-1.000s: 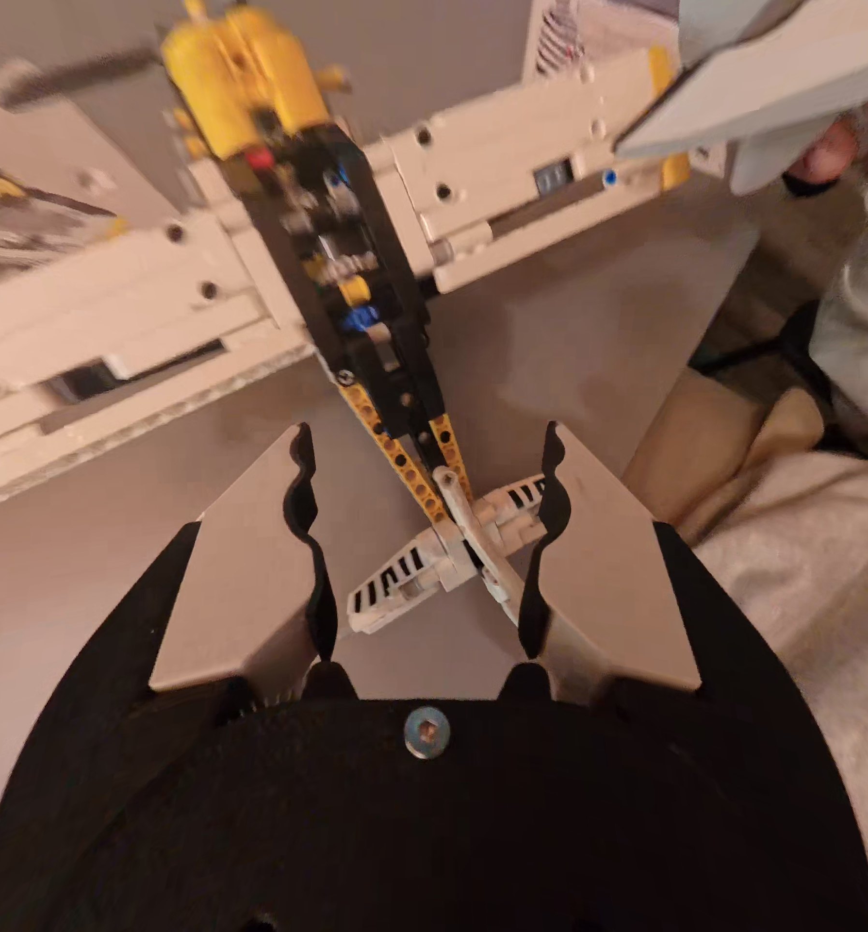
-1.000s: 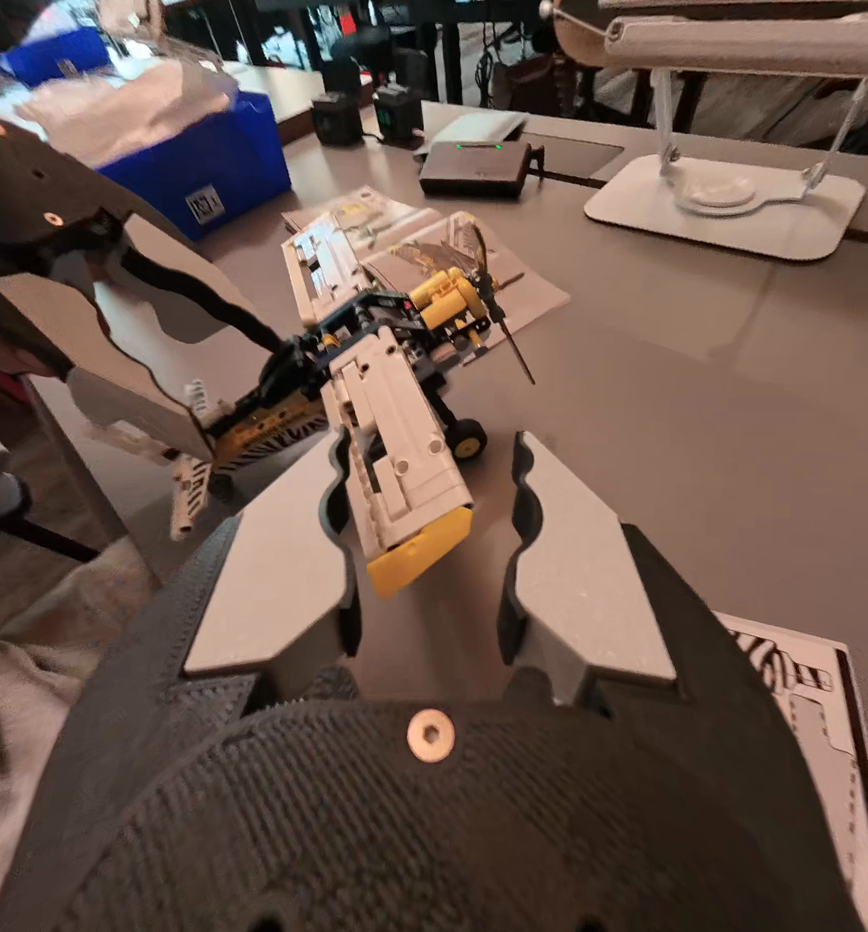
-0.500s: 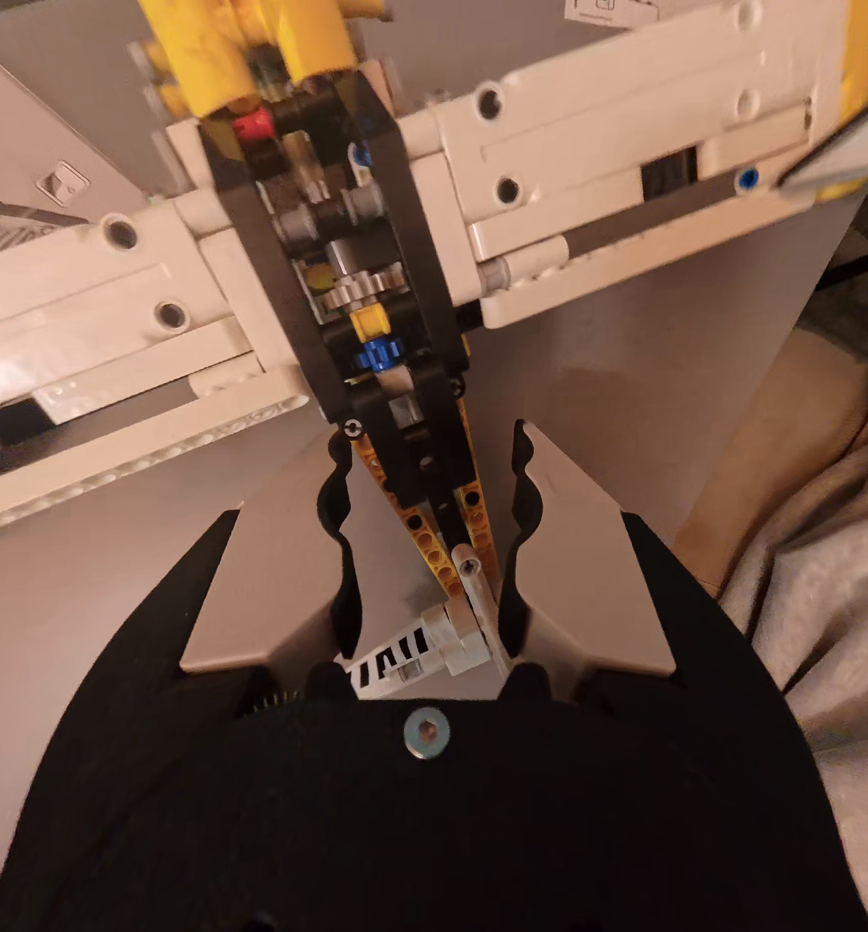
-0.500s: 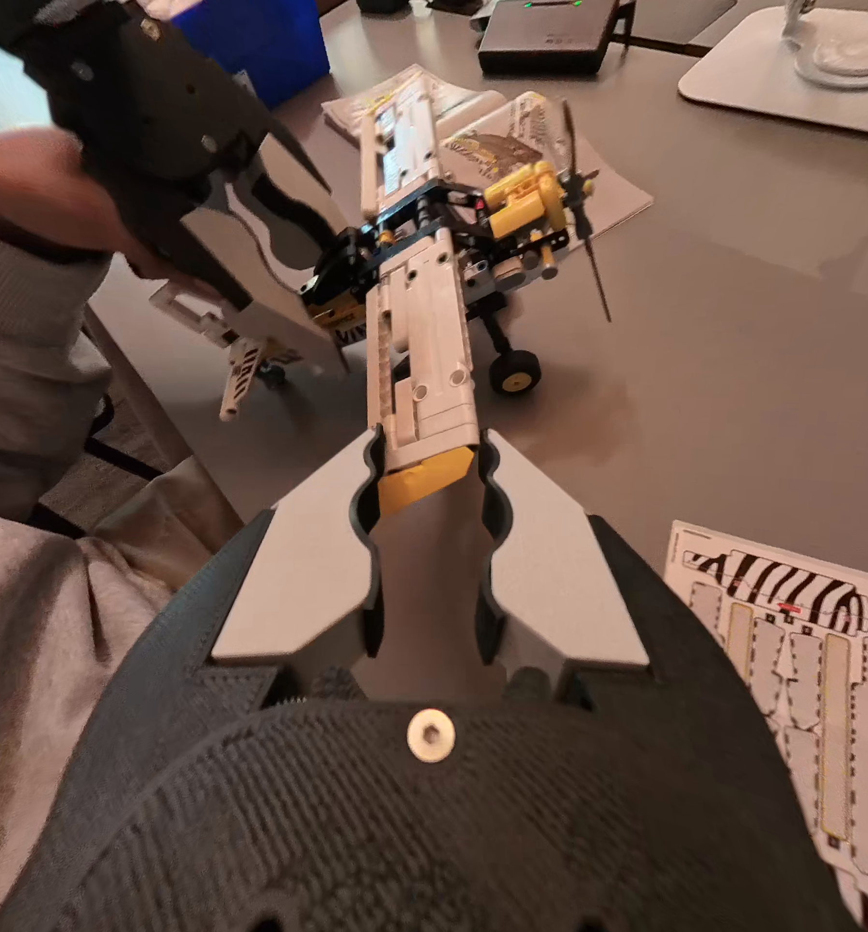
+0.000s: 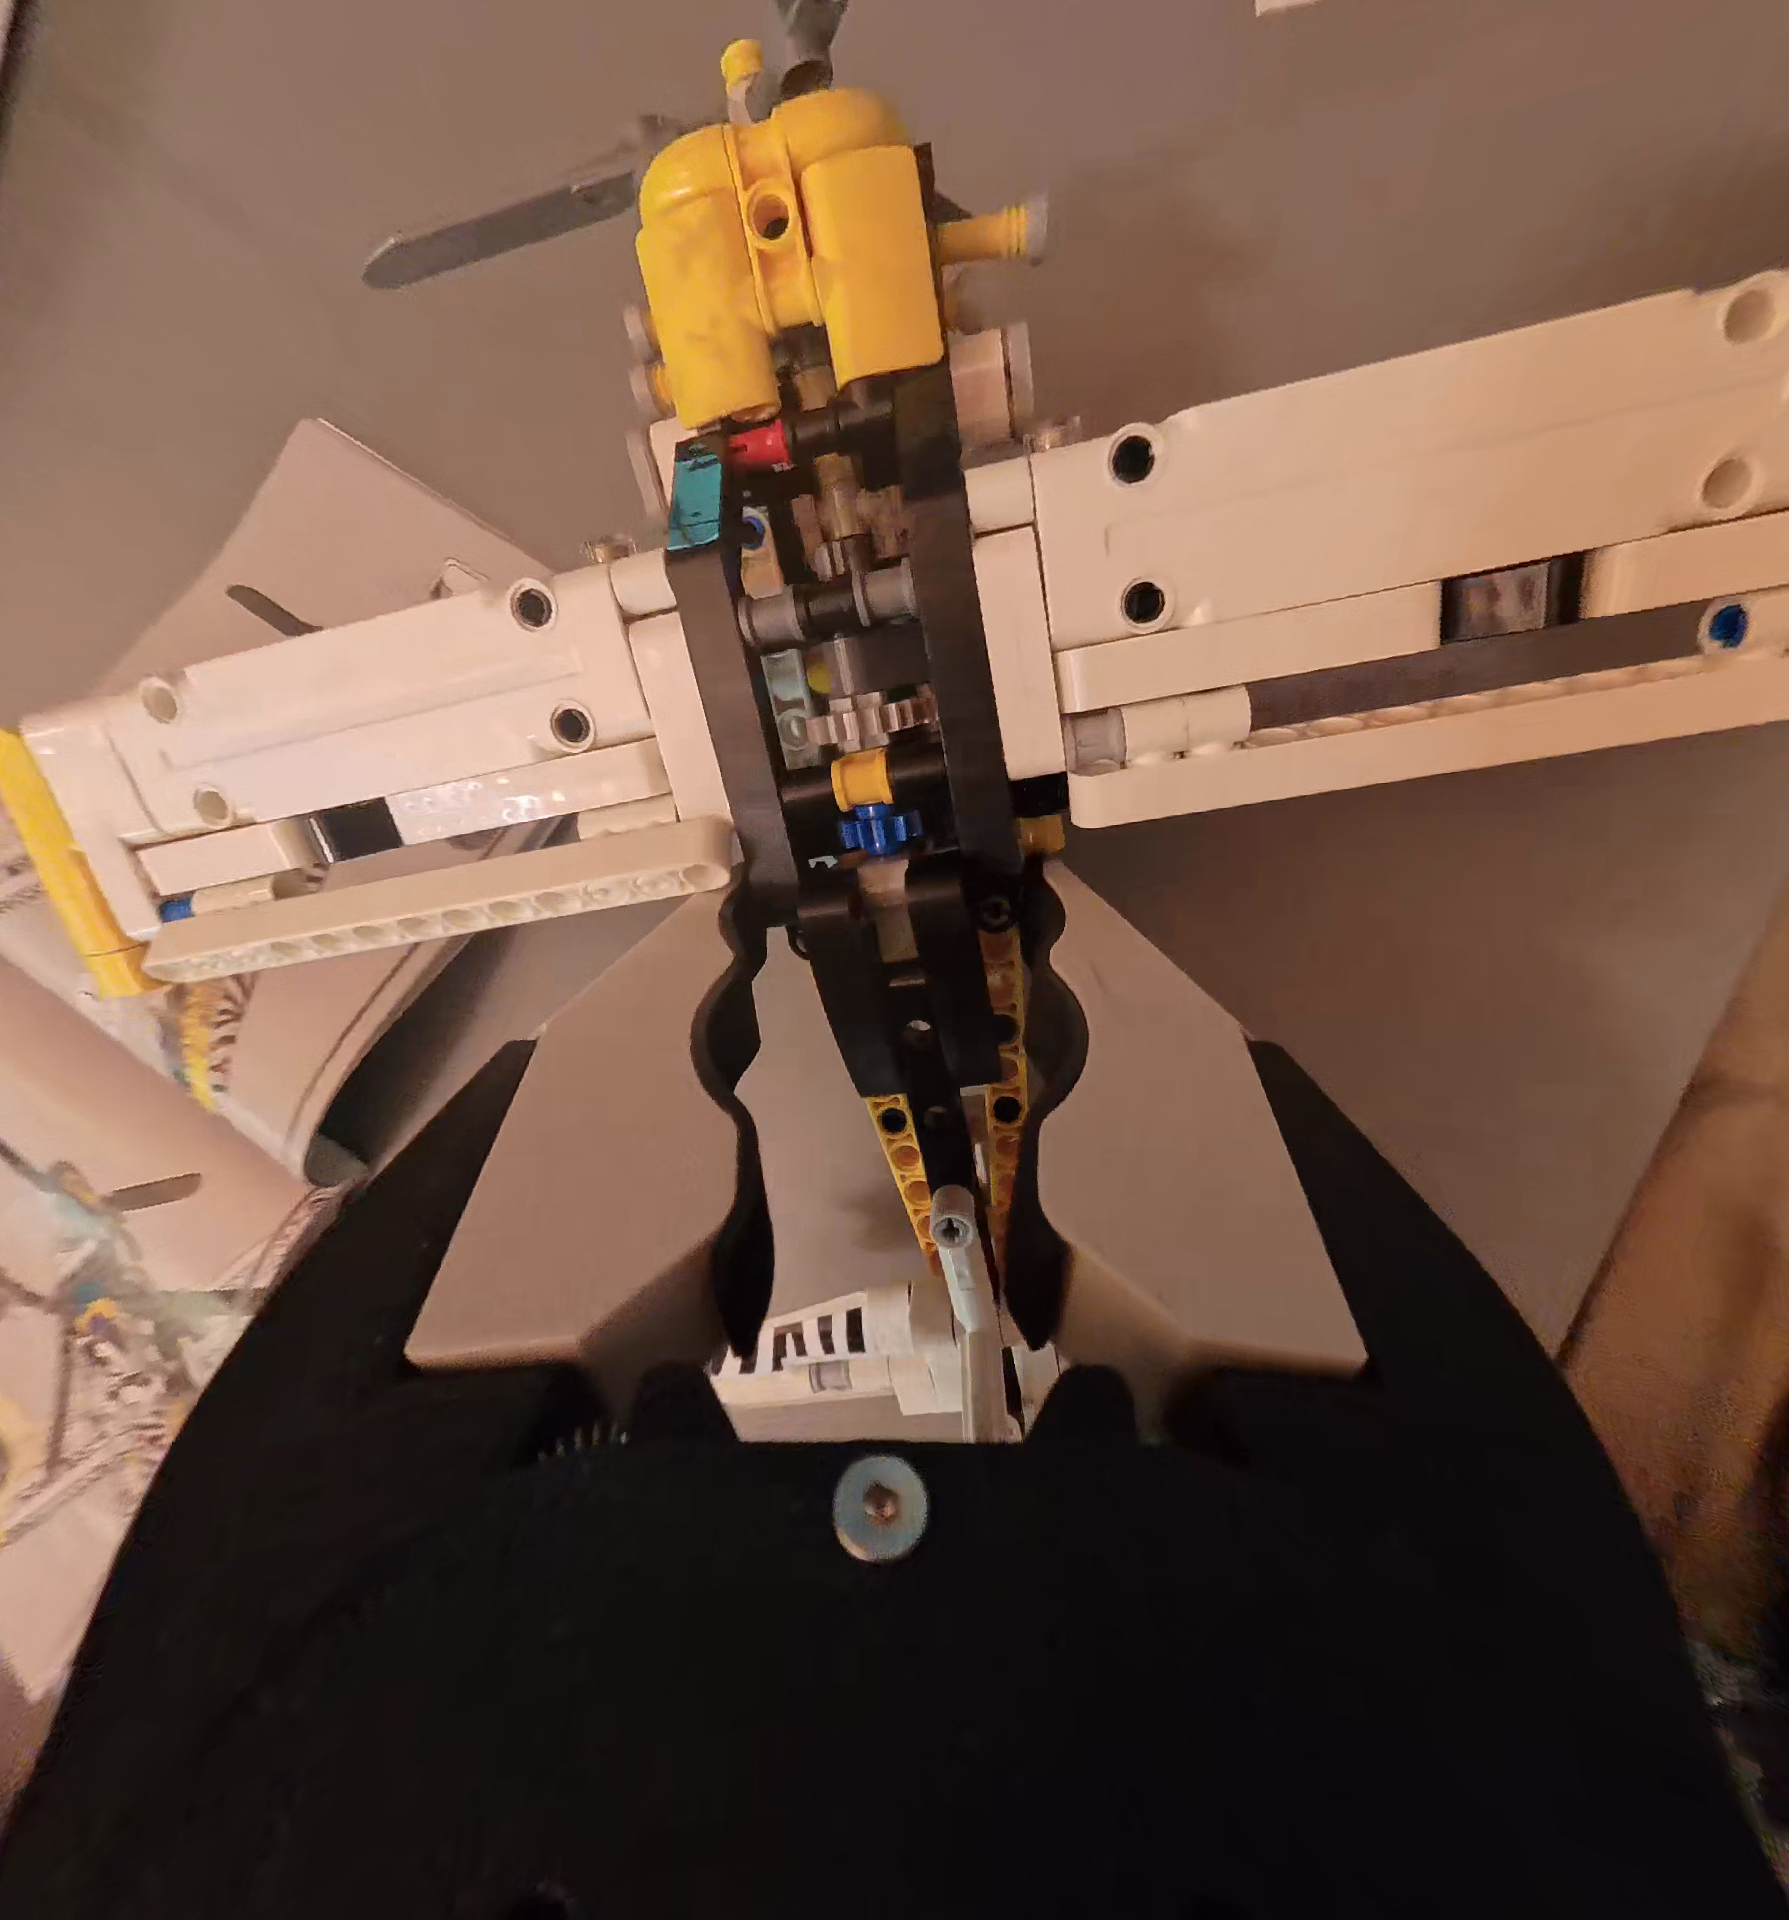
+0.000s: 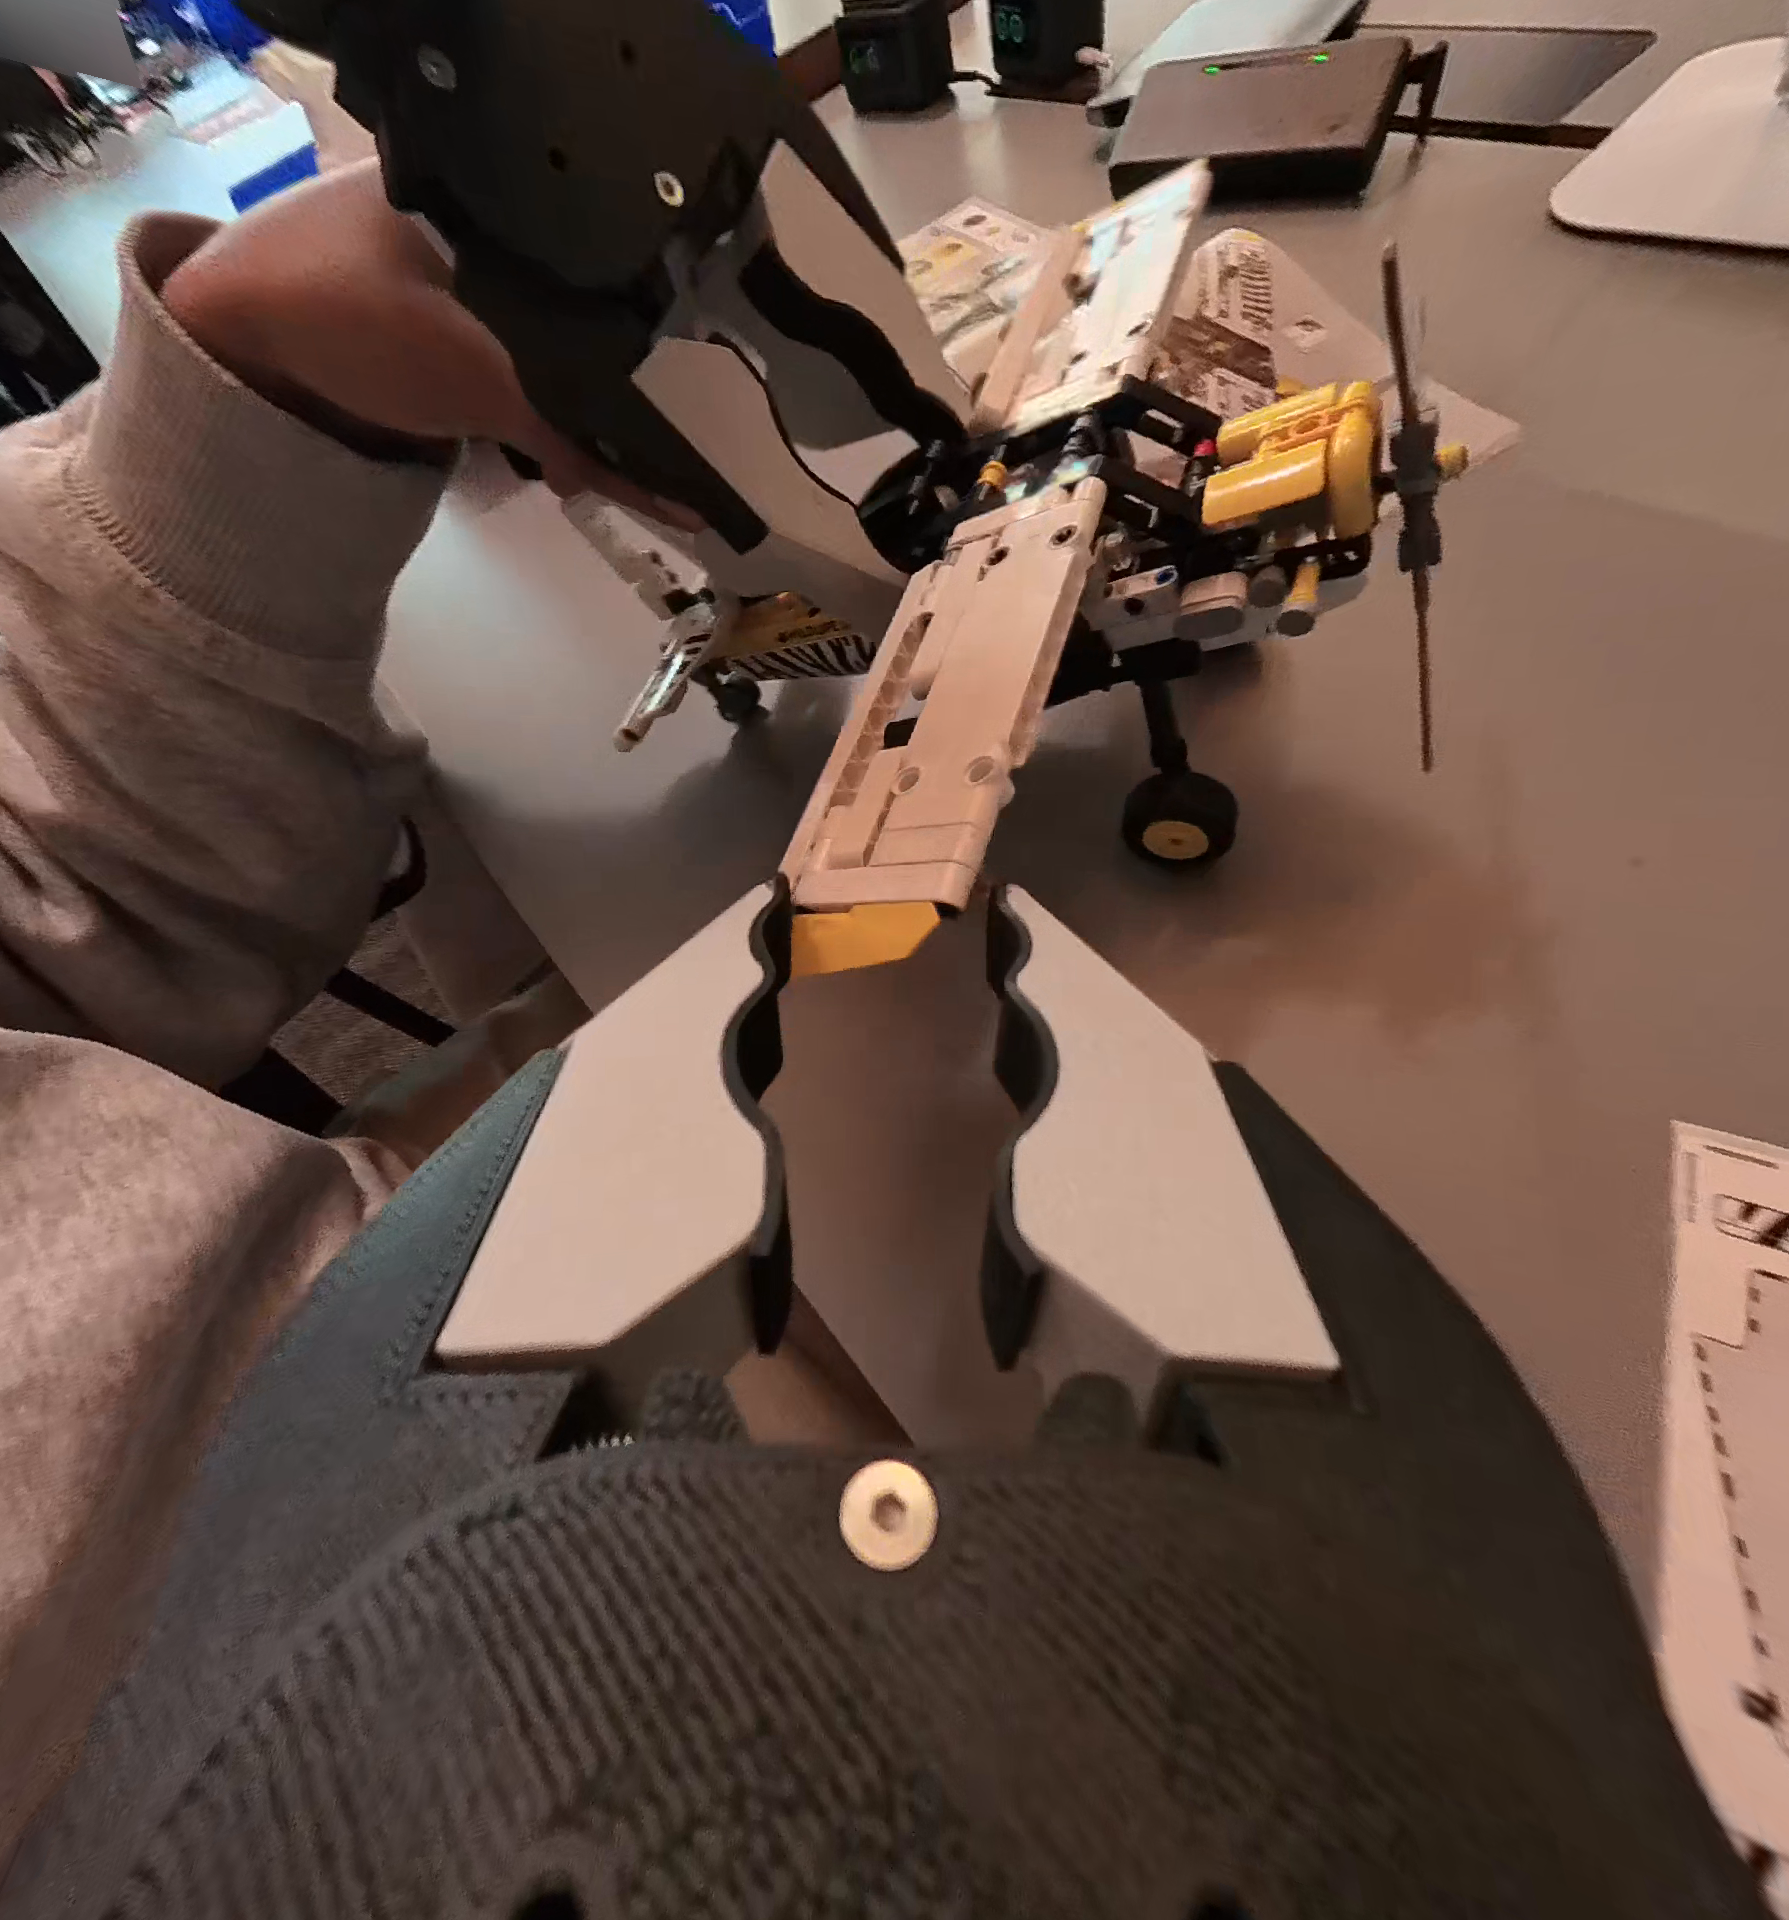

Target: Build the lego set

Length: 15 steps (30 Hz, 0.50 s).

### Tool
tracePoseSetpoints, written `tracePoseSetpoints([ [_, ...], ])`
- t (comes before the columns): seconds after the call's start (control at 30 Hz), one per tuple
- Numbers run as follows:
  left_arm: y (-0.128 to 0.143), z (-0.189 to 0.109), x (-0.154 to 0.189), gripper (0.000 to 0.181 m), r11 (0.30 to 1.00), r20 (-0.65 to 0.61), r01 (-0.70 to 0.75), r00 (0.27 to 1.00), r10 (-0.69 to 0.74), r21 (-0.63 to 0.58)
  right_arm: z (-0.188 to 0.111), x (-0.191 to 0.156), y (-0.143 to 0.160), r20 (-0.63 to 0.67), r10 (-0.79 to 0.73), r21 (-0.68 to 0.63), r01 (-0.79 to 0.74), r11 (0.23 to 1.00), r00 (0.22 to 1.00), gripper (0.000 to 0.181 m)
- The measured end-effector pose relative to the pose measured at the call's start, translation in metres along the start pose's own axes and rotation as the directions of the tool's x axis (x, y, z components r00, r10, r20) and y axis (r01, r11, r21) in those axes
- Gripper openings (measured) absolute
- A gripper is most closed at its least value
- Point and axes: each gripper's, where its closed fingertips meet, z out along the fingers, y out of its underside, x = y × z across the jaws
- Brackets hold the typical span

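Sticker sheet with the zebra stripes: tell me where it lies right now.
In the right wrist view, the sticker sheet lies flat on the table at the right edge, right of the right gripper.

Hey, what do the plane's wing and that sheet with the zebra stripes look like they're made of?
Wing: apparently hard moulded plastic, white, smooth and slightly glossy, with round pin holes. Striped sheet: probably paper or thin film, flat and matte with dashed outlines; motion blur leaves that open.

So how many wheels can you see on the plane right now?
2. One black wheel with a yellow hub under the nose on a strut, and a small tail wheel below the striped rear. A matching wheel on the far side may be hidden by the body.
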Motion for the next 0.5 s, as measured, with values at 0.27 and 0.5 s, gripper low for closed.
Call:
tracePoseSetpoints([
  [0.27, 0.020, -0.018, -0.008, 0.052, 0.998, 0.034, -0.015, 0.999, 0.017, -0.058, 0.014, -0.026, -0.002, 0.096, 0.010, 0.014, -0.011, 1.000, 0.995, 0.035],
  [0.5, 0.027, -0.035, -0.007, 0.049, 0.999, 0.023, 0.027, 0.999, -0.026, -0.024, 0.008, -0.024, -0.008, 0.102, -0.030, 0.025, 0.028, 0.999, 0.994, 0.037],
])
